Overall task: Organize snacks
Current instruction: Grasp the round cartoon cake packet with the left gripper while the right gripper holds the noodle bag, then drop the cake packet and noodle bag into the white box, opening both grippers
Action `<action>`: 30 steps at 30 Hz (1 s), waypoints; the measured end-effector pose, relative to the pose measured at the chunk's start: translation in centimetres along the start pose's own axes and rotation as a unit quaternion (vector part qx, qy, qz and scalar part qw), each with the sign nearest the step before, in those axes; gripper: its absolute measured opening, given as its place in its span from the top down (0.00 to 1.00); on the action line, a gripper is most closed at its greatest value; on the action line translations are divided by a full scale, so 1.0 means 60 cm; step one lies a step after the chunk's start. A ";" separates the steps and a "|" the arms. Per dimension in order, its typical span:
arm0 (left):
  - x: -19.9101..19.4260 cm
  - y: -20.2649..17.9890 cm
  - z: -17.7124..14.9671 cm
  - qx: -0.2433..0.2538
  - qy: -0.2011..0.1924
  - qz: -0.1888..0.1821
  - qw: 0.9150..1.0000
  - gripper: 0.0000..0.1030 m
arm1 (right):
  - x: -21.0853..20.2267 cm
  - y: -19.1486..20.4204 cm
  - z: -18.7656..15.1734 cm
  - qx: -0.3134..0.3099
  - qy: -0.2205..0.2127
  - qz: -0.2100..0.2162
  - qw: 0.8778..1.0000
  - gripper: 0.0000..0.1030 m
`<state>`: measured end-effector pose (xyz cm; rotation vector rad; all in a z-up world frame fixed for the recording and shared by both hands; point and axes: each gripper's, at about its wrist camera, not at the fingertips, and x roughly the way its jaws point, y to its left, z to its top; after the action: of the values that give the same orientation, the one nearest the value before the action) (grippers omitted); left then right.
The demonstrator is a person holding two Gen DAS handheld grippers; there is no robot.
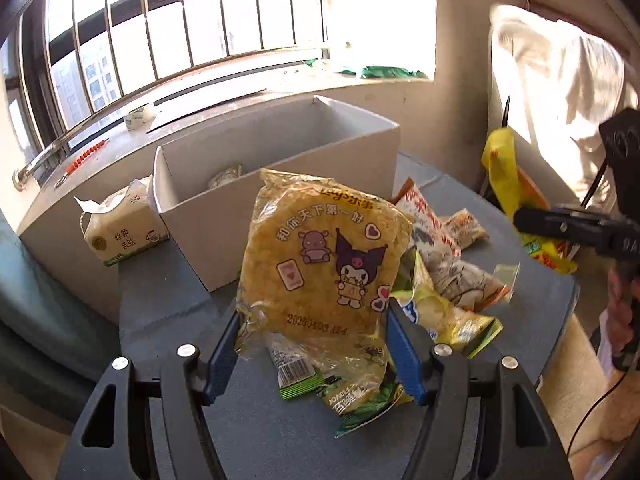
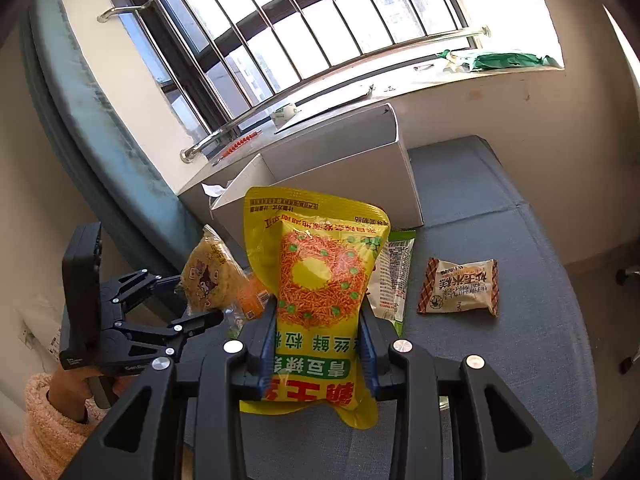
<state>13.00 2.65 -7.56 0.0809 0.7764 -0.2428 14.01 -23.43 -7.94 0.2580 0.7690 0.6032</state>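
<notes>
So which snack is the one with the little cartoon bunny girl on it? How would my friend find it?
Start at the big white cardboard box below the window. Just in front of it, the left gripper holds up a clear packet of round yellow crispy cake. It alone has cartoon characters and hearts printed on it; the right gripper's bag is solid yellow with orange strips.
</notes>
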 end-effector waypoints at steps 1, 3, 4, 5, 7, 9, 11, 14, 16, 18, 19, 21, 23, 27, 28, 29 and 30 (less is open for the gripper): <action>-0.011 0.013 0.015 -0.032 -0.018 -0.011 0.999 0.31 | 0.007 0.004 0.012 -0.007 -0.001 -0.003 1.000 0.64; -0.028 0.038 0.049 -0.085 -0.051 -0.018 0.995 0.31 | 0.023 0.013 0.044 -0.020 -0.001 -0.002 1.000 0.64; -0.032 0.046 0.067 -0.100 -0.061 -0.011 0.993 0.31 | 0.034 0.019 0.064 -0.027 0.000 -0.005 1.000 0.64; -0.033 0.055 0.085 -0.114 -0.073 -0.004 0.991 0.31 | 0.042 0.023 0.083 -0.033 -0.001 -0.010 0.999 0.64; -0.027 0.078 0.121 -0.145 -0.088 -0.009 0.985 0.31 | 0.062 0.031 0.122 -0.046 0.000 -0.014 0.999 0.64; -0.012 0.098 0.149 -0.173 -0.092 -0.009 0.981 0.31 | 0.085 0.035 0.164 -0.057 0.002 -0.020 0.998 0.64; 0.014 0.115 0.179 -0.177 -0.088 -0.003 0.980 0.31 | 0.111 0.032 0.203 -0.065 0.007 -0.035 0.997 0.63; 0.051 0.129 0.214 -0.176 -0.069 0.008 0.982 0.31 | 0.157 0.018 0.252 -0.061 0.030 -0.044 0.997 0.63; 0.080 0.138 0.234 -0.176 -0.057 0.011 0.983 0.31 | 0.187 0.007 0.278 -0.062 0.044 -0.055 0.996 0.63; 0.106 0.143 0.245 -0.171 -0.046 0.020 0.984 0.31 | 0.214 0.001 0.297 -0.075 0.051 -0.068 0.994 0.63; 0.118 0.145 0.250 -0.166 -0.042 0.025 0.985 0.30 | 0.226 -0.001 0.303 -0.080 0.054 -0.073 0.993 0.62; 0.143 0.152 0.256 -0.162 -0.025 0.035 0.986 0.21 | 0.243 -0.008 0.313 -0.081 0.052 -0.077 0.992 0.54; 0.154 0.157 0.247 -0.167 -0.002 0.039 0.985 0.00 | 0.249 -0.018 0.321 -0.063 0.049 -0.088 0.993 0.20; 0.142 0.159 0.223 -0.158 -0.014 0.059 0.986 0.00 | 0.234 -0.034 0.322 -0.039 0.032 -0.100 0.994 0.00; 0.136 0.159 0.220 -0.153 -0.021 0.060 0.986 0.00 | 0.231 -0.035 0.321 -0.037 0.031 -0.102 0.994 0.00; 0.128 0.158 0.218 -0.150 -0.026 0.064 0.986 0.00 | 0.227 -0.034 0.319 -0.038 0.030 -0.105 0.993 0.00; 0.120 0.156 0.218 -0.145 -0.029 0.068 0.987 0.00 | 0.222 -0.032 0.315 -0.042 0.026 -0.108 0.993 0.00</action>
<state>29.20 8.24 -3.44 -0.1479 0.7371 0.0001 35.83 -17.12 -3.19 0.0805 0.8089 0.4367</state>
